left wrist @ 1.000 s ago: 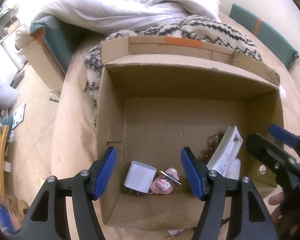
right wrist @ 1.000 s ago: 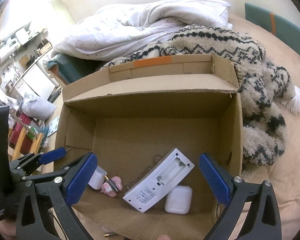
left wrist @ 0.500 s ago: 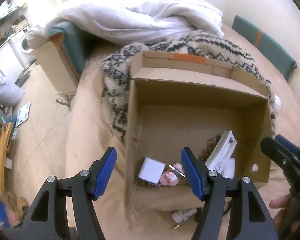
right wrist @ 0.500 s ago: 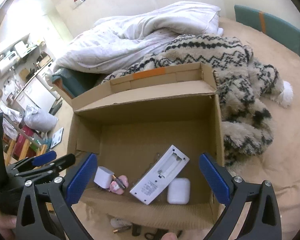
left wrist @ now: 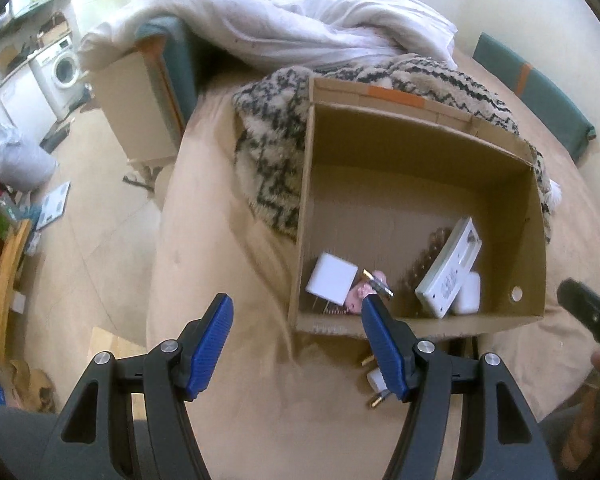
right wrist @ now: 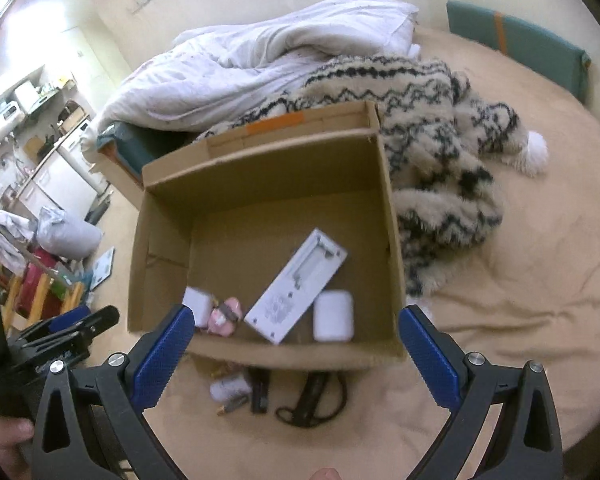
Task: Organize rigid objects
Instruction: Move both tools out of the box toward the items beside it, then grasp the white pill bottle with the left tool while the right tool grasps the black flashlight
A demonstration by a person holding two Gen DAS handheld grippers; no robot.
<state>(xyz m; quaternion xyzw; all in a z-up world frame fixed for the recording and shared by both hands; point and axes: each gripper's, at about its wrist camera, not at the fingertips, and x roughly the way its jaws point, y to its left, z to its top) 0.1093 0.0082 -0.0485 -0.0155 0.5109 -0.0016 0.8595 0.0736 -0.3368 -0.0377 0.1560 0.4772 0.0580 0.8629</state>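
Nearest my two cameras, both sets of blue pads stand apart with nothing between them: my left gripper (left wrist: 296,344) hangs over the tan bed sheet (left wrist: 228,264) just short of the cardboard box (left wrist: 306,208), and my right gripper (right wrist: 294,356) straddles the box's near wall. On the sheet just outside that wall I see a small white plug (right wrist: 231,387) with brass prongs, a dark stick-like item and a black tool with a looped cord (right wrist: 314,402); I cannot tell what either dark thing is. Inside the open box, against the near wall, lie a white charger cube (left wrist: 332,283) at the left, a pink trinket (right wrist: 225,316) touching it with a thin metal-tipped piece lying across it, a long white remote-like unit (right wrist: 298,296) lying back-up at a slant, and a white rounded case (right wrist: 334,316) just beside the unit's lower end. From the left view I make out a brown ribbed thing (left wrist: 428,258) half hidden behind the unit. The rest of the box floor is bare cardboard. Beyond the box a shaggy cream-and-black blanket (right wrist: 440,152) bunches against its far and right sides, with a white duvet (right wrist: 260,56) heaped behind it. Further off, beyond the bed to the left, stands a washing machine (left wrist: 64,68).
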